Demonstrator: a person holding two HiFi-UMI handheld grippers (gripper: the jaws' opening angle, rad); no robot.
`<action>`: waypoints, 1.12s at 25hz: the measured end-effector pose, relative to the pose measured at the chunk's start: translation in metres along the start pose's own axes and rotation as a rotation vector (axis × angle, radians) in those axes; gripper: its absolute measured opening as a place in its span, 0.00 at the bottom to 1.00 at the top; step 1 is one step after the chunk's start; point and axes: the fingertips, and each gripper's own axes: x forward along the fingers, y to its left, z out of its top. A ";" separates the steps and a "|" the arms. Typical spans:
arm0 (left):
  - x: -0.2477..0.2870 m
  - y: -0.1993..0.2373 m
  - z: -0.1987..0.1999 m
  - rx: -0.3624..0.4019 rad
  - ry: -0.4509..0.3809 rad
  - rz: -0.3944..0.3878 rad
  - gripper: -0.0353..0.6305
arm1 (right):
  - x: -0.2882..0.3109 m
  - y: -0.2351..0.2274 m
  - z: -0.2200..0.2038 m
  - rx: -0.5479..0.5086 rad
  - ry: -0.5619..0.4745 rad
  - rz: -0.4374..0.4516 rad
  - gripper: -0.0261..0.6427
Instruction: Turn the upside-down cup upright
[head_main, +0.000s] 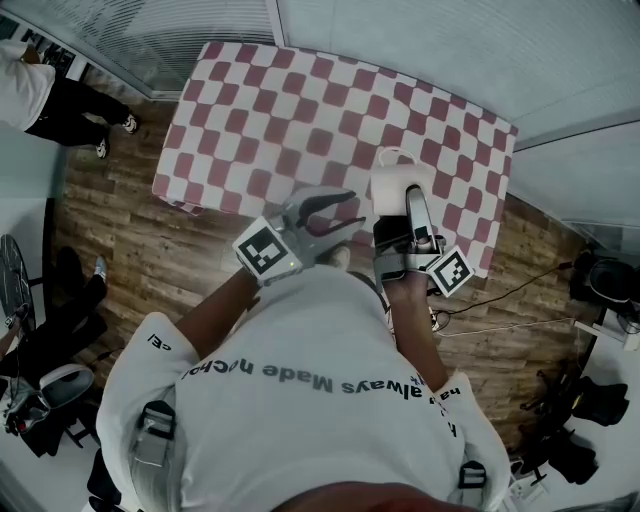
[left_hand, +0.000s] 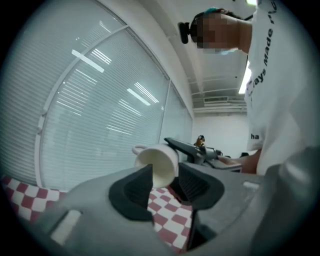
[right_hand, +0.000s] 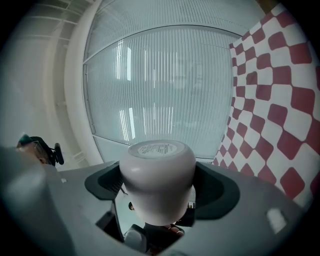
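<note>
The white cup (head_main: 396, 180) is off the checkered table (head_main: 260, 120), held over its near edge with my right gripper (head_main: 408, 198) shut on it. In the right gripper view the cup (right_hand: 157, 170) fills the space between both pads, its labelled base pointing away from the camera. My left gripper (head_main: 355, 210) is just left of the cup, open, with nothing between its fingers. From the left gripper view, the cup (left_hand: 159, 164) appears beyond the left gripper (left_hand: 165, 187), with its handle up and its mouth turned toward the camera.
The red-and-white checkered table stands against a window wall with blinds (head_main: 420, 40). Another person (head_main: 40, 95) stands on the wooden floor at the far left. Cables and dark gear (head_main: 590, 400) lie on the floor to the right.
</note>
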 end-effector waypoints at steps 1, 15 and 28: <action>0.004 -0.004 -0.001 -0.013 0.004 -0.021 0.30 | 0.001 0.000 -0.002 0.005 0.001 0.001 0.68; 0.035 -0.021 -0.006 -0.026 0.048 -0.141 0.13 | -0.004 -0.008 -0.014 0.085 -0.024 0.012 0.68; 0.031 -0.026 -0.007 -0.093 0.069 -0.251 0.09 | -0.005 0.001 -0.020 0.032 0.008 0.042 0.69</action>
